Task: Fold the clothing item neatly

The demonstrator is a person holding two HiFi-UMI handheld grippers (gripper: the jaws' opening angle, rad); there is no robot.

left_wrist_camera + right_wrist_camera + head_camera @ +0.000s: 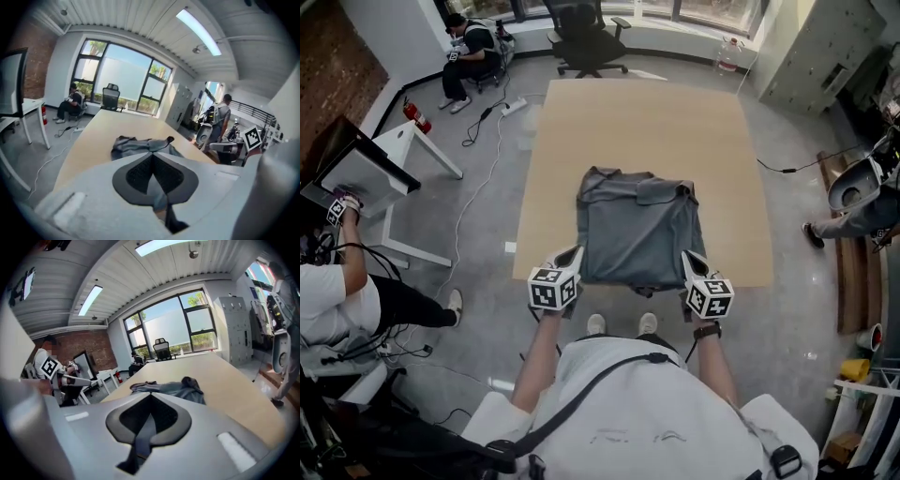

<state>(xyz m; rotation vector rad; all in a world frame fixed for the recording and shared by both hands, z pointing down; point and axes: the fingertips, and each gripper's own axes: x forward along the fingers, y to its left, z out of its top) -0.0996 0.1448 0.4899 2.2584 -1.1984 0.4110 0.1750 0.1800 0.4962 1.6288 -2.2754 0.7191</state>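
A person stands at the near edge of a pale wooden tabletop (647, 122), seen from above, with a tool in each hand. A grey garment (637, 230) lies between and just beyond the two tools. Its far part is bunched on the tabletop, and its near edge is raised off the surface.

The left tool (574, 255) is closed on the garment's near left corner. In the left gripper view its dark pads (140, 173) meet in a tight line, with a strip of grey cloth pinched between them and hanging below. The rest of the garment is heaped on the tabletop ahead of this tool.

The right tool (690, 259) is closed on the near right corner. In the right gripper view its pads (161, 416) are pressed together on a band of grey fabric, and the crumpled garment lies ahead on the wood.

Beyond both tools, past the far edge of the tabletop, stands a black office chair (586, 37).
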